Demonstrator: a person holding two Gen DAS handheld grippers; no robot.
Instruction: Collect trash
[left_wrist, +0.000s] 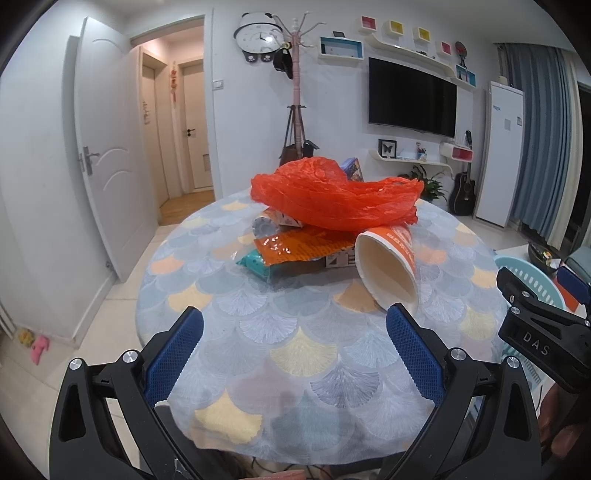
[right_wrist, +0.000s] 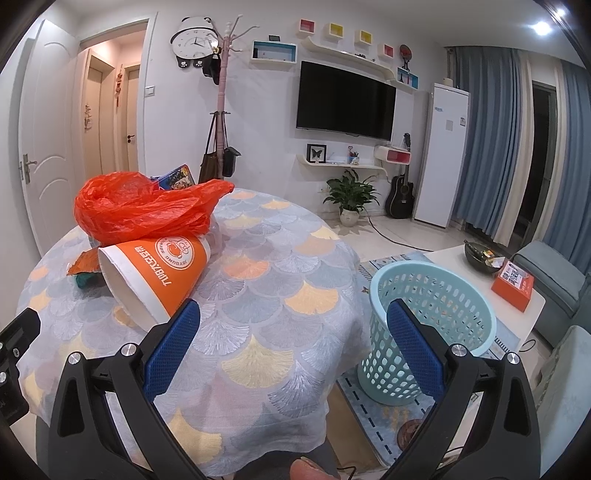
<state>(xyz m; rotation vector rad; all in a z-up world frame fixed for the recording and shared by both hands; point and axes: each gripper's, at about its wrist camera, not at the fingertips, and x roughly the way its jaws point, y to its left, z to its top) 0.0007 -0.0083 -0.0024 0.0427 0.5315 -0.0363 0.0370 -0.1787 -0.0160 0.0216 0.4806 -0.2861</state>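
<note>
The left tongs (left_wrist: 293, 325) hang over the near edge of the round counter (left_wrist: 295, 354), blue pads spread wide with nothing between them. The right tongs (right_wrist: 291, 325) hang over the counter's near right edge, equally spread and empty; their right pad overlaps the view of a pale blue plastic basket (right_wrist: 436, 295) that stands on the rug on the floor, just beside the counter's right edge.

A cloth printed with fan-shaped scales covers the counter. Near its middle sits the trash in one heap. Closest lies an orange-and-white paper cup (left_wrist: 388, 266) on its side, its open mouth turned toward the near edge; in the right wrist view the cup (right_wrist: 155, 273) sits just past the left pad. To the cup's left, an orange foil wrapper (left_wrist: 299, 249) rests on a teal packet (left_wrist: 255, 262). A small grey tube end (left_wrist: 264, 225) pokes out behind them. A crumpled red plastic bag (left_wrist: 332, 195) lies draped over the top of the heap, touching the cup's base. Behind the bag, toward the far edge, a blue printed box (right_wrist: 177, 177) stands tilted.
</note>
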